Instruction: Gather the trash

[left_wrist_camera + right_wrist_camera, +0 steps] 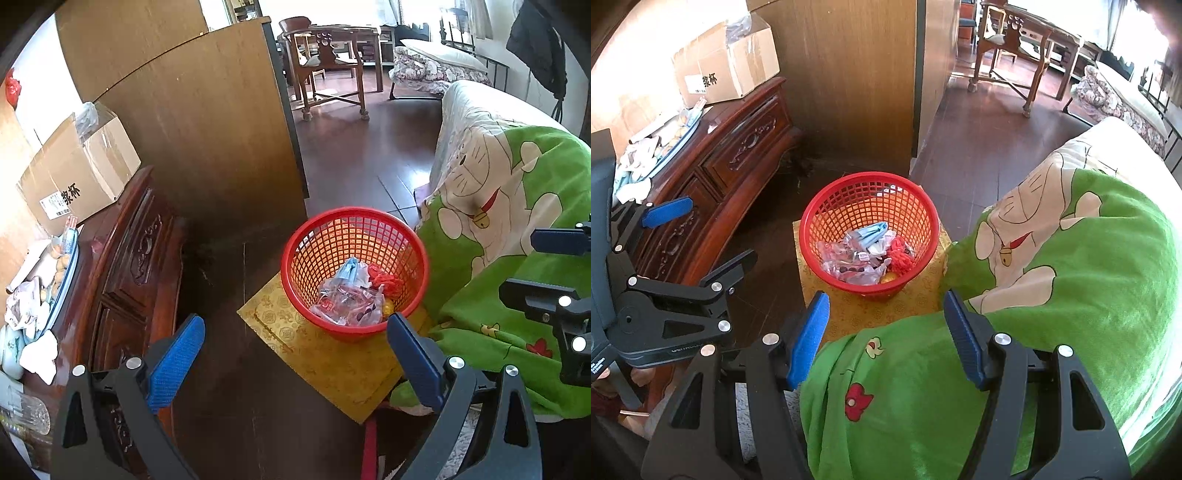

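A red mesh basket point(413, 254) point(827, 214) stands on a yellow patterned box point(332, 365) point(886, 306) on the dark floor. Inside lie crumpled clear wrappers point(347, 299) point(846, 264), a blue packet point(873, 232) and a red tangle point(386, 282) point(901, 256). My left gripper point(295, 341) point(713, 236) hangs open just short of the basket with nothing between its fingers. Open as well, my right gripper point(884, 317) hovers above the green blanket's edge and holds nothing.
A carved dark-wood cabinet point(129, 266) point(738, 147) on the left carries a cardboard box point(81, 173) point(727, 66), a tray point(70, 266) with crumpled papers point(26, 306). A green cartoon blanket point(517, 221) point(1071, 277) covers furniture on the right. A wooden panel point(207, 129) stands behind; a chair point(328, 62) further back.
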Demonstrator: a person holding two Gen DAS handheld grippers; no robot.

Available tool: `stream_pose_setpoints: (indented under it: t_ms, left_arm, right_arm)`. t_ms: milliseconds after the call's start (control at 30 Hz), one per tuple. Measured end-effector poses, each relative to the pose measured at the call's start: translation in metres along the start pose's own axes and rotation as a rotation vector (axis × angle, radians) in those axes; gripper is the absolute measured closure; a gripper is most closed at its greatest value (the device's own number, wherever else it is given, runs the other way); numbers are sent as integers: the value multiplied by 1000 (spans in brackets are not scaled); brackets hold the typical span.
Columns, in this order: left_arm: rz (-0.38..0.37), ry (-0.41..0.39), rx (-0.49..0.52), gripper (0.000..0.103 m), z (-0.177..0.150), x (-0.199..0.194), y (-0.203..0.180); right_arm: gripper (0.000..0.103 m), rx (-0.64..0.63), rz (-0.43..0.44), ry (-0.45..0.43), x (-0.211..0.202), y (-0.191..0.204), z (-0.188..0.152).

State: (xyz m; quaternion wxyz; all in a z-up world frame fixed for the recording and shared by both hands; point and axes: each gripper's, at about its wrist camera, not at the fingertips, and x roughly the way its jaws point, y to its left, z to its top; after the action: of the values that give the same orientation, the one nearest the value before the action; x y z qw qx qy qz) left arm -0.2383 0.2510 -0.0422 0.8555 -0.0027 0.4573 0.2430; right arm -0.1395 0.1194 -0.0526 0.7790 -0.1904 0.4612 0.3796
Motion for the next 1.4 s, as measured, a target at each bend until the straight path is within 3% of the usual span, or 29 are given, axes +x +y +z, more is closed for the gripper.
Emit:
stream_pose_setpoints:
  t_ms: [600,1400]
  left_arm:
    - [23,-55,34,6,-4,-5,-8]
    - [20,-41,30,6,-4,-3,-10]
  right_arm:
    - [39,1,1,0,0,0,0]
    - [39,1,2,1,0,-1,0]
